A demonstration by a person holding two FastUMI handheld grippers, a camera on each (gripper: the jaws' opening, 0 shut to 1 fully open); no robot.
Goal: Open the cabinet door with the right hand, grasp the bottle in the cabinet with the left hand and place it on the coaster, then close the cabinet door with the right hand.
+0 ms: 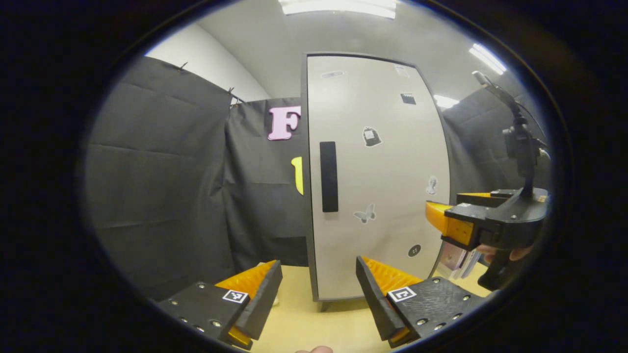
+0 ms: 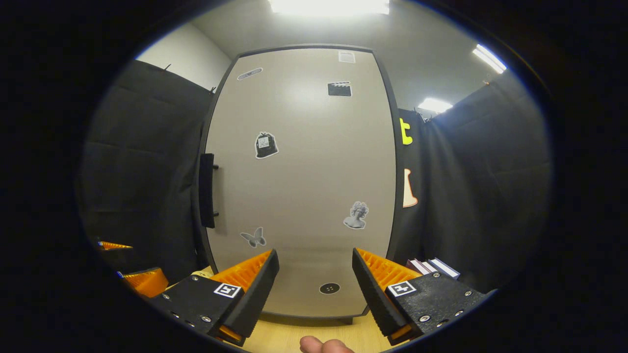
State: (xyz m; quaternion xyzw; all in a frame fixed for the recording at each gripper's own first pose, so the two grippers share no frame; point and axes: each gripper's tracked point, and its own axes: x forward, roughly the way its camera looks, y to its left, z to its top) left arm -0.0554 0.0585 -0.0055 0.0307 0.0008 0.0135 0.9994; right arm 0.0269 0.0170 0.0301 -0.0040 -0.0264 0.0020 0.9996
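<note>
I see the cabinet (image 2: pixel 299 181) door shut, its handle (image 2: pixel 207 190) on the left edge. My right gripper (image 2: pixel 315 274) hangs open facing the door, my left gripper (image 1: pixel 319 287) open above the surface (image 1: pixel 314 323); I cannot see the bottle.

Smooth matt cabinet door (image 2: pixel 299 186) in front of me.
I see a matt dark handle (image 1: pixel 328 176), pale wood-look tabletop (image 1: pixel 304 318), creased cloth wall (image 1: pixel 162 186).
</note>
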